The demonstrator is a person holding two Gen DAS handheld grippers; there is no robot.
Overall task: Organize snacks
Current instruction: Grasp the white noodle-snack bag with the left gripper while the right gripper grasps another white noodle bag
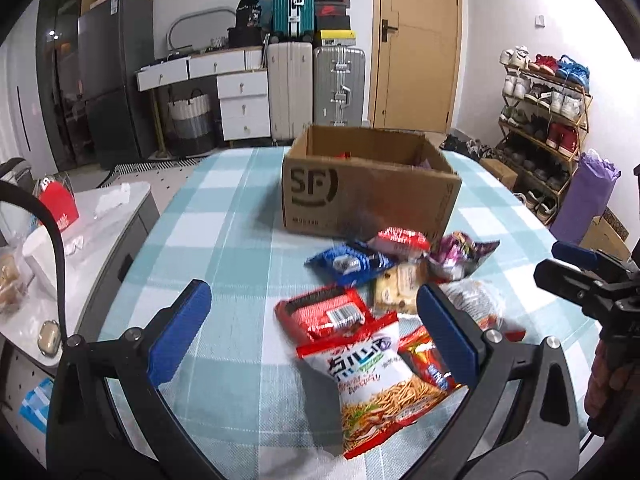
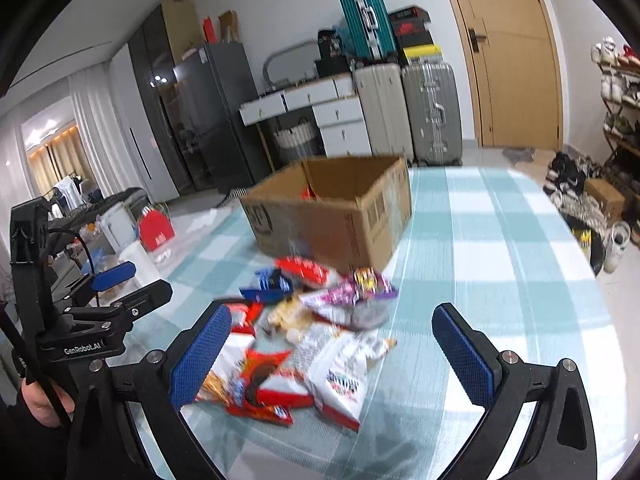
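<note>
A pile of snack packets lies on the checked tablecloth in front of an open cardboard box [image 1: 368, 196], also in the right wrist view [image 2: 332, 220]. In the pile I see a white noodle-snack bag [image 1: 372, 384], a red packet [image 1: 328, 314], a blue packet [image 1: 348, 264] and a purple packet [image 1: 460, 254]. My left gripper [image 1: 314, 332] is open and empty, just above the near packets. My right gripper [image 2: 332, 352] is open and empty over the pile's near side, above a white packet [image 2: 340, 376]. The right gripper also shows in the left wrist view [image 1: 592, 276].
A side table [image 1: 112, 216] with a red box and clutter stands left of the table. Suitcases [image 1: 316, 84], white drawers, a dark fridge and a wooden door line the far wall. A shoe rack [image 1: 548, 120] stands at the right.
</note>
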